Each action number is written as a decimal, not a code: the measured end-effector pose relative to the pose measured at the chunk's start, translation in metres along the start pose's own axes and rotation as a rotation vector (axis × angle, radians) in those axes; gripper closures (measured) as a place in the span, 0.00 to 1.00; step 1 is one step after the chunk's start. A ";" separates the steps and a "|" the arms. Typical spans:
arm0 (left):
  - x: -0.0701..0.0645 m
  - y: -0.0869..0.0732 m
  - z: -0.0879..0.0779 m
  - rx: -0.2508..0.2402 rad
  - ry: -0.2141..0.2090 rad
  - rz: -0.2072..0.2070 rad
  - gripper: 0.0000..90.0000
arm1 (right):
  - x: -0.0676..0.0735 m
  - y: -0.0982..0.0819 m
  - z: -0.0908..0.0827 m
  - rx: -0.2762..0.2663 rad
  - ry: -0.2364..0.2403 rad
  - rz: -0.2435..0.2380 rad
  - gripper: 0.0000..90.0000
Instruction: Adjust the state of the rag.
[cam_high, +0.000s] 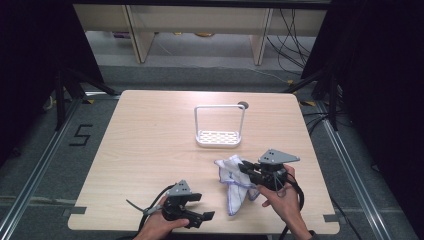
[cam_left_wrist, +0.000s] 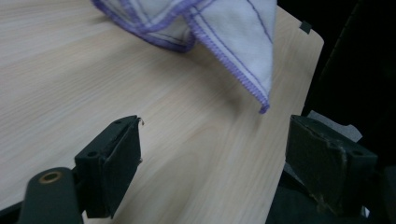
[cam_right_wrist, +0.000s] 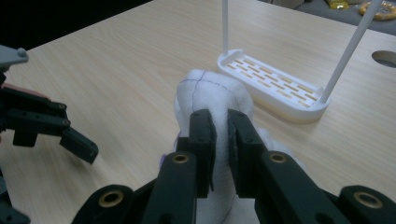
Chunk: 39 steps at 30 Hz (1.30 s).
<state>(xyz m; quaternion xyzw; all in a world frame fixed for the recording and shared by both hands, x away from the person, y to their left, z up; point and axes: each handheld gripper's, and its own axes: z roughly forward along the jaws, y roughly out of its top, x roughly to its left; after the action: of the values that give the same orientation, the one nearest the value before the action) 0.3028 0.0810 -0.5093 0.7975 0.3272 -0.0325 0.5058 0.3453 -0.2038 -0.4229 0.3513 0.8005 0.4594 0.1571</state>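
High view: cloth lifted, rack waiting

High view shows right gripper (cam_high: 248, 170) clamped on white cloth with purple edging (cam_high: 232, 187), bunched at the jaws and hanging toward the near table edge. Right gripper view confirms it: jaws nearly together, fabric (cam_right_wrist: 212, 93) pinched between the pads. Picked up, then, but by one hold only; lower corner dangling free and pointed, seen in left gripper view (cam_left_wrist: 243, 42). Judged early to midway: grasp done, second hold and any spreading or hanging on the white rack (cam_high: 219, 127) not yet done. Rack standing empty beyond the cloth, near the middle of the table (cam_high: 150, 130).

Left gripper (cam_high: 200, 207) low at the near edge, jaws wide apart with nothing between, aimed across at the hanging corner, apart from it. Right hand (cam_high: 282, 200) raised off the surface, wrist angled inward, gripper pointing left toward the other one.
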 end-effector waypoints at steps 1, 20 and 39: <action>-0.002 0.001 0.003 0.009 -0.012 -0.003 0.20 | 0.001 0.000 0.000 0.001 0.007 0.019 0.90; -0.018 0.015 0.044 -0.014 -0.106 0.011 0.39 | 0.010 0.010 -0.007 -0.067 0.024 0.016 0.90; -0.021 0.043 -0.064 -0.145 -0.024 0.201 0.97 | 0.023 0.027 -0.012 -0.098 0.107 0.017 0.90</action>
<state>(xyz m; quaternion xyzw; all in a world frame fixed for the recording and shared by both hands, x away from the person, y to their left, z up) 0.2926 0.1124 -0.4359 0.7871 0.2412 0.0326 0.5668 0.3334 -0.1859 -0.3927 0.3248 0.7813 0.5176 0.1275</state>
